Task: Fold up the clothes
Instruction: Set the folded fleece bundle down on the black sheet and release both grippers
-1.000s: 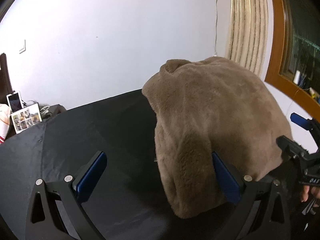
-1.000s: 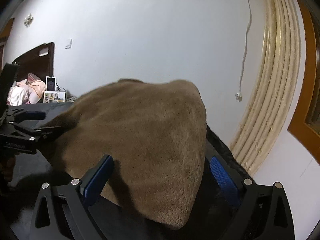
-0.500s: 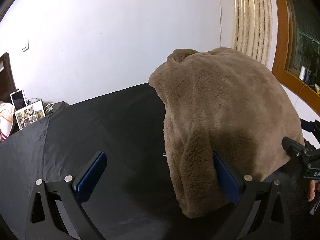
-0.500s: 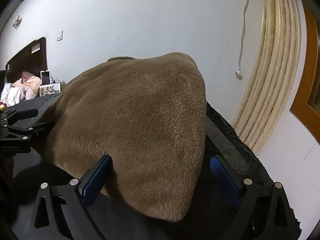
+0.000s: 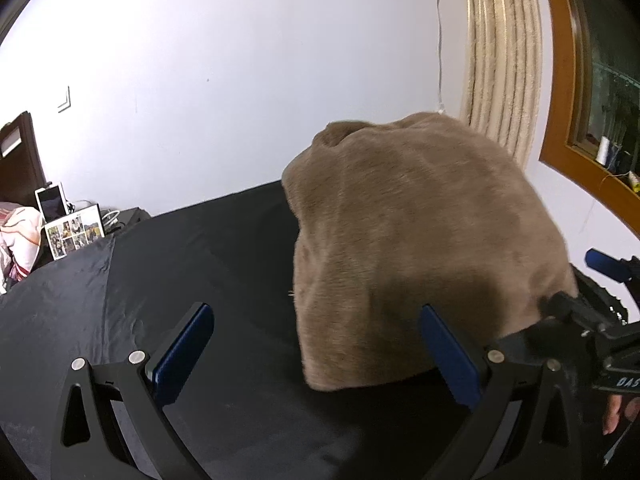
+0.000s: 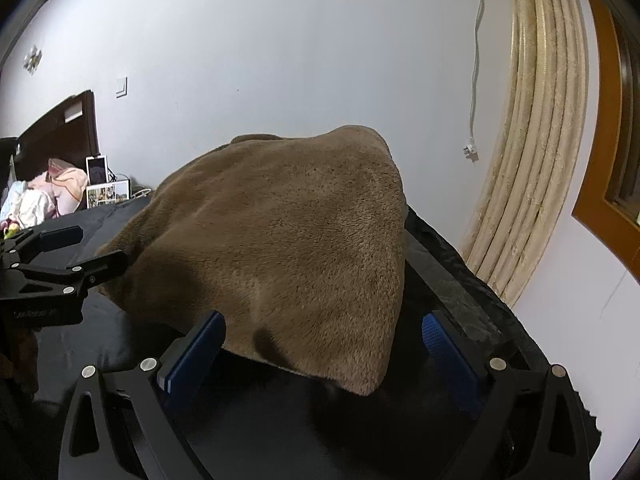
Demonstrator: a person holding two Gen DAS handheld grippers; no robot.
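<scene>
Nearest in each wrist view are the blue-padded fingers, and both pairs stand wide with nothing between the pads: the left gripper [image 5: 316, 352] hangs over bare black cloth with the garment [image 5: 420, 248] overlapping only its right finger, while the right gripper [image 6: 324, 356] has the garment's near corner lying in the gap, though I cannot tell that either pad touches it. The brown fleece garment is a thick folded heap on the black-covered surface [image 5: 180, 280], toward its far right corner and close to the right edge. Compared with a second ago the heap sits lower and flatter, its near hem down on the cloth rather than hanging in a long flap, and it looks slightly motion-blurred in the left view, so it seems to be just settling. The fingers were as wide then as now. From the left view the right gripper shows at the heap's right side, and from the right view the left gripper [image 6: 60, 256] sits at the heap's left edge, one finger apparently against the fleece. I judge a fold has just been laid down and released; what remains is probably smoothing or another fold, and the bulk of the pile may make it spring open. Beyond, at the far left, stand a photo frame [image 5: 74, 234] and a headboard [image 6: 64, 128]; a curtain [image 6: 532, 160] hangs at the right.
</scene>
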